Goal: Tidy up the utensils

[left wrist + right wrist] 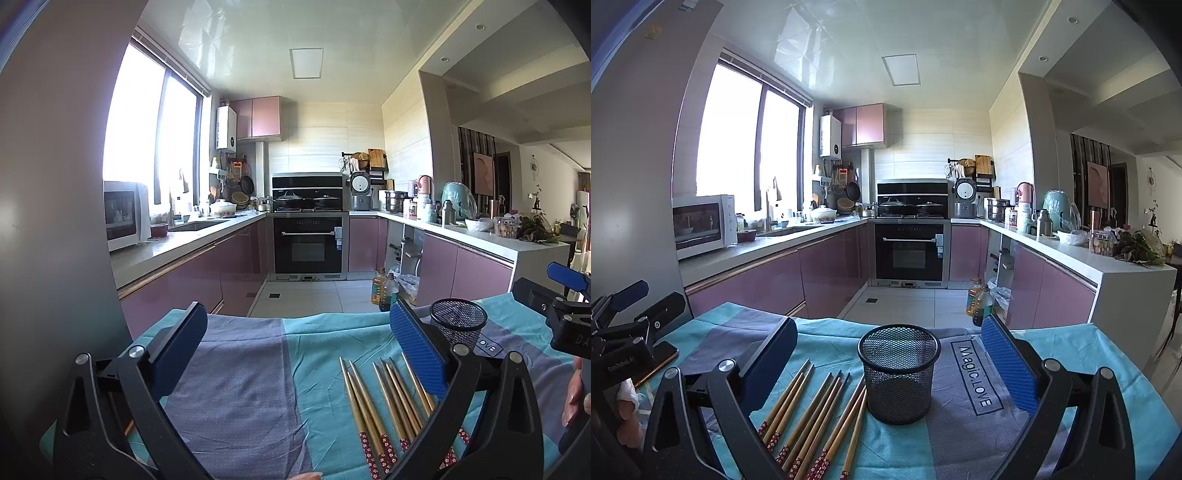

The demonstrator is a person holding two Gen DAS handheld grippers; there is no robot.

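- My left gripper [295, 339] stands wide, nothing between its blue pads, hovering low over the cloth [240, 369].
- My right gripper [890, 354] is spread just as wide and grips nothing; in its own view the mesh cup [898, 373] stands on the cloth between the two fingers, touching neither.
- The chopsticks [812, 417] lie loose in a rough row on the teal part of the cloth, just left of the cup, their thin ends pointing away from me and their red flowered ends nearest me.
- From the left wrist the chopsticks [384, 398] sit low and right, partly under the right finger [417, 350] of that gripper, and some ends are hidden behind it.
- The mesh cup [458, 321] is upright and, as far as I can see, has nothing in it; it is farther off and to the right of the chopsticks.
- The cloth has teal and grey-purple bands, with a printed label [975, 373] just right of the cup.
- Beyond the table edge is the kitchen: the oven [910, 251] at the far end, a microwave [701, 225] on the left counter, oil bottles [979, 299] on the floor at right.
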